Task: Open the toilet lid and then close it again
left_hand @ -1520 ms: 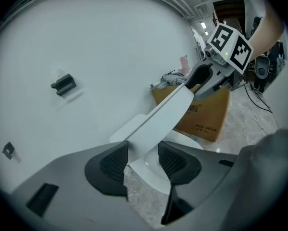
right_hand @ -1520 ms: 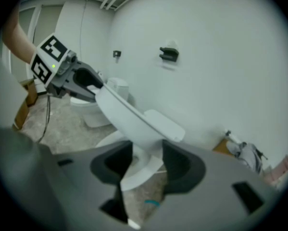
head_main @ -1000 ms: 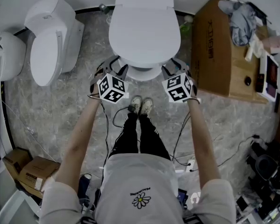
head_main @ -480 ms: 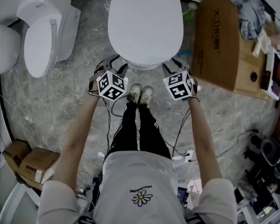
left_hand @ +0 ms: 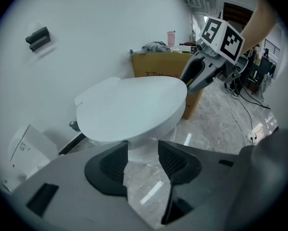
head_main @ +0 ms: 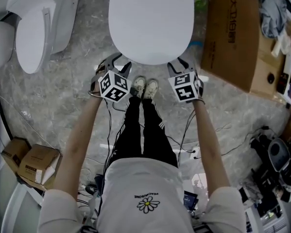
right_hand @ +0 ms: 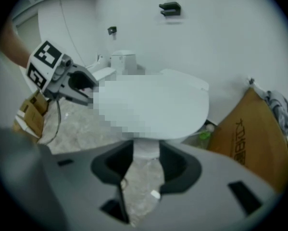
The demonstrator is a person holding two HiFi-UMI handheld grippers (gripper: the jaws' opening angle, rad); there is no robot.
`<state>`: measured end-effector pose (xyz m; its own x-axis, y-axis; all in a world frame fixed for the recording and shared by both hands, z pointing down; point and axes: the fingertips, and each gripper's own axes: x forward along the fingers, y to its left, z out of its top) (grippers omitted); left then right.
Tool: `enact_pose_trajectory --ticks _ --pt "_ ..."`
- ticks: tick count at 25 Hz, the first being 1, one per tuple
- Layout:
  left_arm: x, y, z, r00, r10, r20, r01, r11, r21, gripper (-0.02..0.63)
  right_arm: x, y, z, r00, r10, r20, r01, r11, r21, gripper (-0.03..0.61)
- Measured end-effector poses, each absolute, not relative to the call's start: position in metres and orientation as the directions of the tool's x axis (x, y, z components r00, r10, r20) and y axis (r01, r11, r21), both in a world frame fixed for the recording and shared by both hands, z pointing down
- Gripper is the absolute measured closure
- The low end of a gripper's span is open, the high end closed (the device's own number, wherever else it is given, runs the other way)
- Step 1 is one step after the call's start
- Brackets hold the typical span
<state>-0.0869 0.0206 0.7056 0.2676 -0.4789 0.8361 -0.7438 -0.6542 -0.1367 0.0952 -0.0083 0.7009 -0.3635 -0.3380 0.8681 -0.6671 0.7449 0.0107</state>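
Your left gripper (head_main: 117, 62) and right gripper (head_main: 178, 63) sit just beside the front edge of the toilet lid (head_main: 151, 21), one on each side. The lid lies shut on the toilet (left_hand: 144, 147), just ahead of your shoes (head_main: 145, 87). The left's fingers stand spread, gripping nothing. The right's are spread too, though they have just been narrowing, with nothing pinched between them. A cardboard box (head_main: 232, 33) stands to the lid's right.

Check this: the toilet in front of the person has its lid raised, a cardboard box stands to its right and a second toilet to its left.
One thing is wrong: the toilet lid is not raised. It is down, lying flat over the bowl, as the head view shows. The rest holds: the cardboard box stands to its right and the second toilet to its left.
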Motion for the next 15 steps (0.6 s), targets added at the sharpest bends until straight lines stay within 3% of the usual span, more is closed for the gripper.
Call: enact_pose_trajectory --ticks 15 --pt "-0.086 0.044 0.784 0.254 -0.389 0.886 -0.763 -0.643 -0.063 0.394 0.097 0.014 0.777 -0.350 -0.264 0.899 -0.706 0.705 -0.067 0.411"
